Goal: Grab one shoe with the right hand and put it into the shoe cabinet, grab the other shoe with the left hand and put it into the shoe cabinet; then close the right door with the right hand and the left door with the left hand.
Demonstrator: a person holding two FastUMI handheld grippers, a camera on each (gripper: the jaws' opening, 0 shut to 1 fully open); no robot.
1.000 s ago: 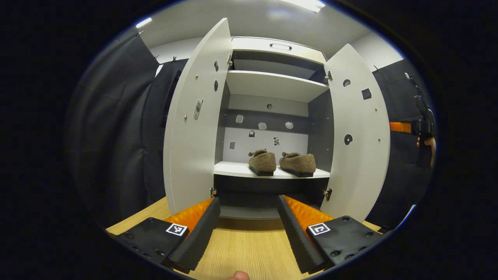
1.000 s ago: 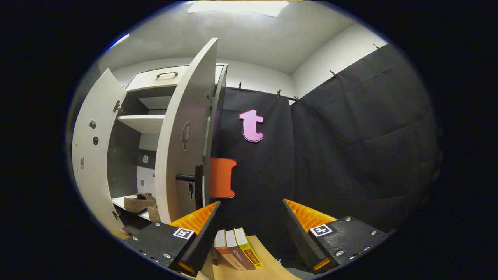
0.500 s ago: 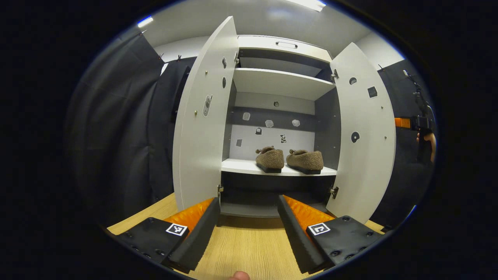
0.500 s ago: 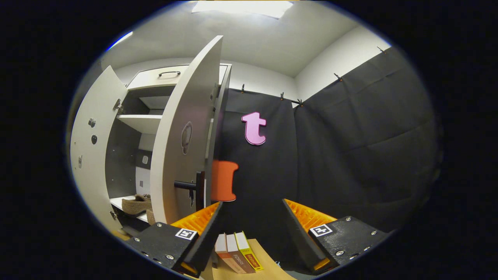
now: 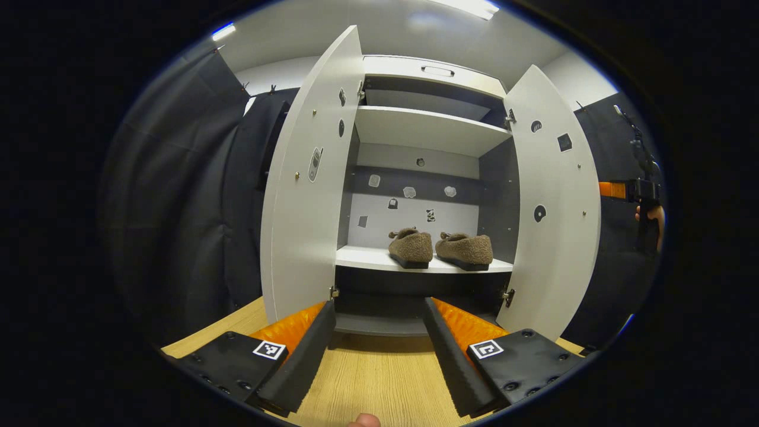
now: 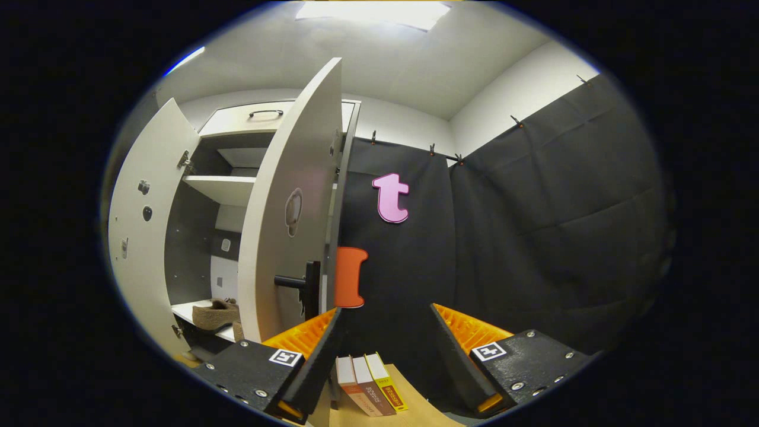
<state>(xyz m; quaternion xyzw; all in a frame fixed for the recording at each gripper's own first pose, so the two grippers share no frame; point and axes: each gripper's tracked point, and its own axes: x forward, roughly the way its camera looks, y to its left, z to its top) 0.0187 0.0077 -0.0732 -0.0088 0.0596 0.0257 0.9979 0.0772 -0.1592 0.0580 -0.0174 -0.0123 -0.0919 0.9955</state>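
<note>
Both tongs gape empty, right tongs just beside the right door edge, left tongs facing open cabinet

In the left gripper view we face the shoe cabinet standing on the table, both doors swung open: the left door to our left, the right door to our right. Two shoes sit side by side on the lower shelf, toward its right end. In the right gripper view three books lie together on the table, right of the right door.
</note>
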